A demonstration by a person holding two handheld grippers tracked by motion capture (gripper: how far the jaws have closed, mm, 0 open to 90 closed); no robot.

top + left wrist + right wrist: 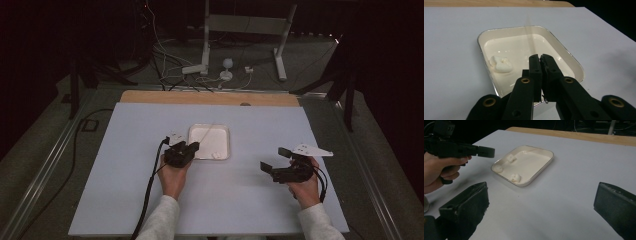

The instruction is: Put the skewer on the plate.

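Three white lumps (514,177) lie in the tray (226,131). Your left gripper (540,58) hangs over its near rim, jaws pressed together and empty; your right gripper (541,202) waits aside, jaws spread. You seem about to pick: open the left jaws, then lower onto a lump.

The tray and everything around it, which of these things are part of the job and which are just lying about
Part of the job:
- white tray
- white lumps in the tray
- left gripper, jaws shut, over the tray's near edge
- right gripper, jaws open, off to the side

Just lying about:
- cables on the floor beyond the table
- metal stand
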